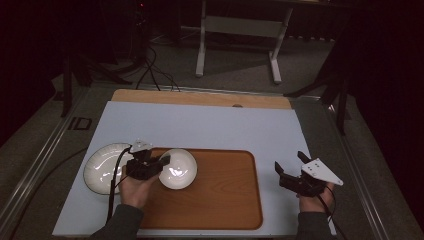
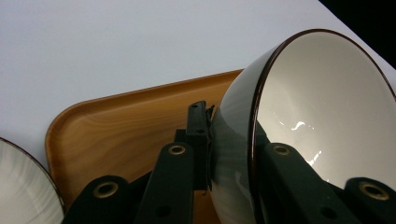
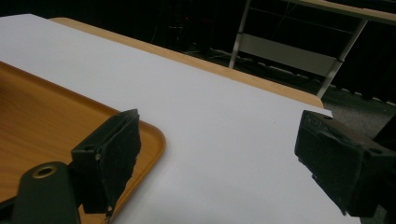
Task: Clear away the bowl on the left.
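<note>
Bowl [image 1: 178, 168] mouth-up, rim in left claw [image 1: 163, 162]

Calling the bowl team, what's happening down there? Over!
Left hand-held gripper shut on bowl rim, over tray. Right hand-held gripper open, holding nothing, right of tray. Plate sits left of bowl. Tray's right part bare.

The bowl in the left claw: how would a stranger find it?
Find the wooden tray on the pale mat. Over its left end sits the white bowl, rim pinched by the left claw. Its neighbour, the plate, is flatter and lies off the tray.
</note>
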`<state>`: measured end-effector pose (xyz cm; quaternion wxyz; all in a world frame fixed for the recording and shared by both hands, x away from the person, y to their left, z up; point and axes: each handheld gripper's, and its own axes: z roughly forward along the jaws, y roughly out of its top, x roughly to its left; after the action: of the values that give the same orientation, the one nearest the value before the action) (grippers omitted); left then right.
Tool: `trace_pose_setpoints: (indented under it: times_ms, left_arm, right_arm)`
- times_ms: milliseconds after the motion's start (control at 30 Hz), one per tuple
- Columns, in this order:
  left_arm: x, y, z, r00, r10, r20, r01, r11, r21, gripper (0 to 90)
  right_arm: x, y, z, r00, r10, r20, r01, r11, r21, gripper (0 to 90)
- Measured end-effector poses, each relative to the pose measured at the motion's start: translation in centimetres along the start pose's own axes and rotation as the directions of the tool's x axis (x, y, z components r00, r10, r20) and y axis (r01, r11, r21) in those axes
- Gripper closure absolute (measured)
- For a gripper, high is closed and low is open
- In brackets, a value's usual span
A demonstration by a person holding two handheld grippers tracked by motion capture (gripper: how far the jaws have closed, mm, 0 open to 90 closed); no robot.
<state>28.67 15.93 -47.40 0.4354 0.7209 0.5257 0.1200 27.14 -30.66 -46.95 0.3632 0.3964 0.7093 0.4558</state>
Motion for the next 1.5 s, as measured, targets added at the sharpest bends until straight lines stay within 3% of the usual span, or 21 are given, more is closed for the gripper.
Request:
trace_pose_setpoints:
  times_ms: [1500]
  left_arm:
    - [-2.1, -0.8, 2.3, 0.9983, 0.047, 0.036, -0.049, 0.997, 0.061, 80.7]
  right_arm:
    - [-0.1, 0.0, 0.0, 1.0, 0.0, 0.002, 0.0, 1.0, -0.002, 14.0]
